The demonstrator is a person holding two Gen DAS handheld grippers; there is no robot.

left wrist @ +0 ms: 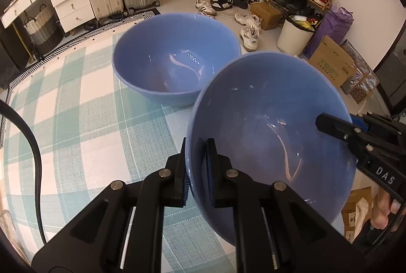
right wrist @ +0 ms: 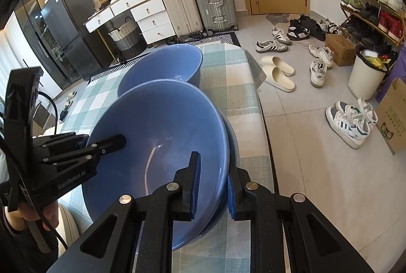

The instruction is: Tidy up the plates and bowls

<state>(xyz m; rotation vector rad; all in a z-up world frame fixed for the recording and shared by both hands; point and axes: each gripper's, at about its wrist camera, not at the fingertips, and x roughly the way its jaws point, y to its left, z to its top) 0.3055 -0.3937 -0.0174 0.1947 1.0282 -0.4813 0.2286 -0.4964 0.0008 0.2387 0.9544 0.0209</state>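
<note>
Checked tablecloth (left wrist: 76,120) carries one blue bowl (left wrist: 175,65) at upper centre — a second, held bowl (left wrist: 266,125) is clamped at opposite rims by left gripper (left wrist: 196,166) and right gripper (right wrist: 213,184); judged glazed, rigid, slippery, breakable — rim grip suits.

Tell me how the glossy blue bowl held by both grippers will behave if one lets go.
The glossy blue bowl looks rigid, probably ceramic, so likely heavy and breakable. Its shiny glaze suggests it could slip. The left gripper and right gripper clamp opposite rim edges; released on one side, it would probably swing down.
</note>
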